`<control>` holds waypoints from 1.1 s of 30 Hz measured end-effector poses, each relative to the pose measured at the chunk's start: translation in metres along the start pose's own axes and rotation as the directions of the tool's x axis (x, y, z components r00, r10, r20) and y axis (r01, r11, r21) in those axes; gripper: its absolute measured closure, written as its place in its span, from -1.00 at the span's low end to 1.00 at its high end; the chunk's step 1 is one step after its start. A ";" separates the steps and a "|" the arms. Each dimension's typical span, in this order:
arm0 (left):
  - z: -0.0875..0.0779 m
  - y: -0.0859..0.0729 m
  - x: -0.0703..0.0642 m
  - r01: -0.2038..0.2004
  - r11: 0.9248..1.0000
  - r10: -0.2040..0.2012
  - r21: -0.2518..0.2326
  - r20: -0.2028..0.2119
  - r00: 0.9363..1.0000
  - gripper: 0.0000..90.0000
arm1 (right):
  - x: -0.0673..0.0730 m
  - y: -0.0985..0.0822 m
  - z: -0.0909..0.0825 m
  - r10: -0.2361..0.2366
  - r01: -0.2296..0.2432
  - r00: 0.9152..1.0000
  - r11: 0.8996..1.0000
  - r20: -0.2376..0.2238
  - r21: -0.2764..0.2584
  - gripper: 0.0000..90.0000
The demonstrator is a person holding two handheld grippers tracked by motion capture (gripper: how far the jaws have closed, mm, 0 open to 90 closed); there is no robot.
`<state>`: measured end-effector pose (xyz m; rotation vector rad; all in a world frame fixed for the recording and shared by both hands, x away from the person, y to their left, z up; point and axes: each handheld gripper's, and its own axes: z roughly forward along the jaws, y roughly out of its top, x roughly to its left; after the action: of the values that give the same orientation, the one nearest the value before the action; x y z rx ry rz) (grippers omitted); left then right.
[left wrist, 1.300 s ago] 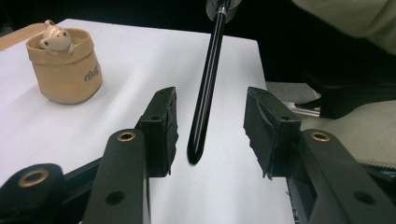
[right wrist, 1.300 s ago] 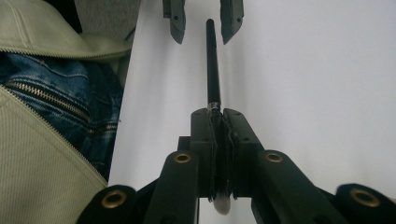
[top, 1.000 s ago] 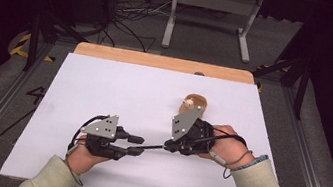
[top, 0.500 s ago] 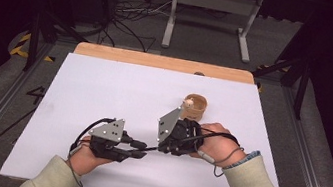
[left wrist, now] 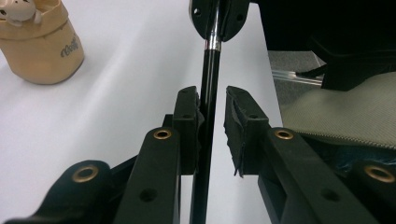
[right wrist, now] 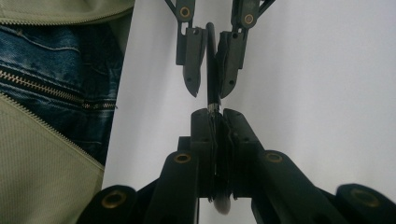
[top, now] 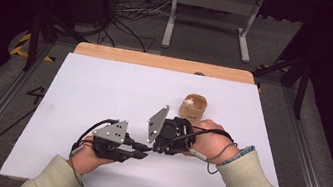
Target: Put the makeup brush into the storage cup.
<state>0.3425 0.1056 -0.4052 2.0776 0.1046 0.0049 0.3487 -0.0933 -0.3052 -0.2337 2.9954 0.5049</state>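
Dark floor with loose cables and a grey metal stand (top: 212,14) lies beyond the table (top: 105,84), whose white top has a wooden strip along its far edge and carries a small tan cup (top: 194,106) just beyond the right hand. Near the front edge the two grippers meet tip to tip over a slim black pen (left wrist: 208,98) with a silver band: the right gripper (top: 152,148) is clamped tight on one end, while the left gripper (top: 141,151) has just been closing around the shaft, one pad touching it, the other just clear.
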 end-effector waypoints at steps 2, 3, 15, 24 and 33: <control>0.001 0.000 -0.001 -0.005 1.000 0.005 0.007 -0.001 1.000 0.67 | 0.000 0.000 -0.001 0.001 -0.001 1.000 1.000 -0.010 -0.001 0.86; 0.001 0.000 -0.001 -0.008 1.000 0.008 0.009 0.002 1.000 0.67 | 0.000 0.000 -0.001 0.001 -0.001 1.000 1.000 -0.012 0.000 0.86; 0.002 0.000 -0.003 -0.049 0.999 0.049 0.024 0.013 0.999 0.85 | 0.001 0.000 0.001 -0.021 0.020 0.999 1.000 -0.038 -0.022 0.85; 0.003 0.001 -0.003 -0.048 0.998 0.048 0.033 0.009 0.999 0.85 | 0.001 0.001 0.000 -0.021 0.021 0.999 1.000 -0.040 -0.018 0.85; 0.001 0.000 0.000 -0.040 0.999 0.040 0.026 0.002 0.999 0.85 | -0.001 -0.005 -0.002 0.002 -0.003 1.000 0.996 -0.010 -0.088 0.64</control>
<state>0.3423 0.1045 -0.4063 2.1052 0.0627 0.0270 0.3500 -0.0986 -0.3053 -0.2392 2.9866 0.6390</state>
